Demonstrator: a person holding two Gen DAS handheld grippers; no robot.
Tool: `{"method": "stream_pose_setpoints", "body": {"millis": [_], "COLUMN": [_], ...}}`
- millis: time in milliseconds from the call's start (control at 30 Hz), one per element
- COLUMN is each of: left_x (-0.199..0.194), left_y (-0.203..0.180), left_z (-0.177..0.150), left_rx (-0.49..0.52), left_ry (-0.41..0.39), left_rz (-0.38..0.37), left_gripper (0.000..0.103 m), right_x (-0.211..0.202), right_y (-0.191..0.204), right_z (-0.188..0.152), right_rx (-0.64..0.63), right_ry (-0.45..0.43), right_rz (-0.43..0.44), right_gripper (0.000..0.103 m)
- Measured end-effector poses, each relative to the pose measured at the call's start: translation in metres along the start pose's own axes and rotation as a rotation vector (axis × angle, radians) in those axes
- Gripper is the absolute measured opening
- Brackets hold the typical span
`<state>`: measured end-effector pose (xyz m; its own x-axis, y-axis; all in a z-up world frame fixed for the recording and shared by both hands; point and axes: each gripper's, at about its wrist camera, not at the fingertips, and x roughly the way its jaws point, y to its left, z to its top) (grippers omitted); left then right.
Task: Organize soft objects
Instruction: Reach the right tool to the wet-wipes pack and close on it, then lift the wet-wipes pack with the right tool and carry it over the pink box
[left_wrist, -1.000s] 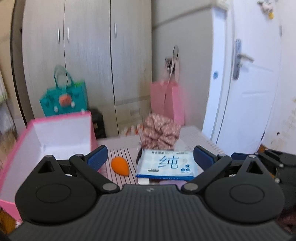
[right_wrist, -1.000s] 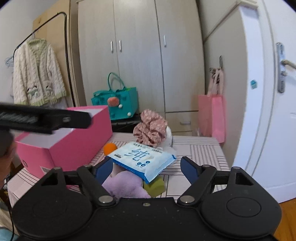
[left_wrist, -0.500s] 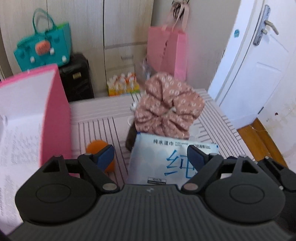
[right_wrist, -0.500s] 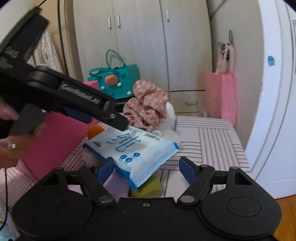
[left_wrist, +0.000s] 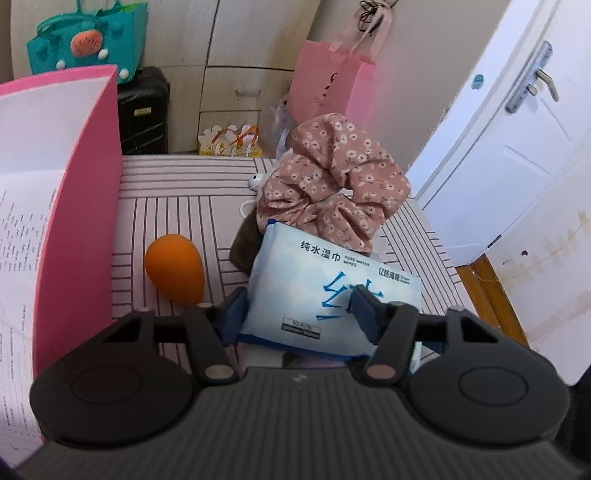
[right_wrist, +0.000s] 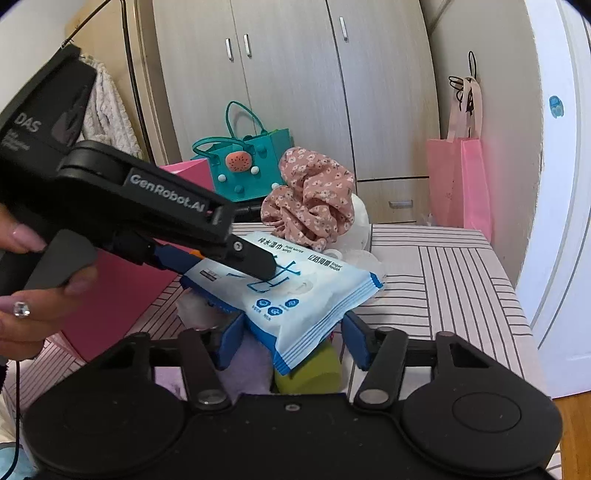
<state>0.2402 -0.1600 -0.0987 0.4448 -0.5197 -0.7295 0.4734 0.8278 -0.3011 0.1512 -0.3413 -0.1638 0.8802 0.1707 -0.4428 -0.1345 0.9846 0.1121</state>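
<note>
Wipes pack (right_wrist: 295, 291); orange sponge (left_wrist: 174, 272) left-view only.

Striped table (left_wrist: 177, 206) bears pink box (left_wrist: 92, 206), orange sponge (left_wrist: 173, 269).

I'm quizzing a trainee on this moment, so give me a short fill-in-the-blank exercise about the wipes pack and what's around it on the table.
1. The left gripper has its fingers on either side of the pack of ____.
2. The floral scrunchie lies at the pack's ____ end.
3. The orange sponge sits between the wipes pack and the ____ box.
4. In the right wrist view a ____ block pokes out from under the pack, near the right gripper.

Missing words: wipes; far; pink; green
</note>
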Motion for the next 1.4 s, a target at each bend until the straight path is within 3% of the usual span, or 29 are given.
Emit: {"method": "stream_pose_setpoints", "body": {"millis": [233, 600, 867, 1133, 1400], "left_x": [-0.01, -0.053, -0.077, -0.097, -0.13], "left_y": [-0.011, -0.022, -0.022, -0.01, 0.008], "left_z": [-0.004, -0.016, -0.035, -0.055, -0.087], "left_rx": [0.073, 0.097, 0.032, -0.044, -0.097], "left_ry": [-0.033, -0.056, -0.038, 0.057, 0.095], "left_rz": [0.03, -0.005, -0.035, -0.07, -0.059], "left_gripper": [0.049, 0.049, 0.049, 0.049, 0.049], "right_x": [-0.002, -0.035, -0.064, -0.085, -0.1], "right_y": [0.006, 0.018, 0.041, 0.057, 0.093], "right_z": [0.002, 0.018, 0.02, 0.016, 0.007], "right_rx": [0.004, -0.019, -0.071, -0.09, -0.157], "right_ry": [-0.005, 0.006, 0.066, 0.164, 0.231], "right_rz": [-0.005, 0.0, -0.021, 0.032, 0.085], "right_gripper": [0.044, 0.043, 0.043, 0.043, 0.043]}}
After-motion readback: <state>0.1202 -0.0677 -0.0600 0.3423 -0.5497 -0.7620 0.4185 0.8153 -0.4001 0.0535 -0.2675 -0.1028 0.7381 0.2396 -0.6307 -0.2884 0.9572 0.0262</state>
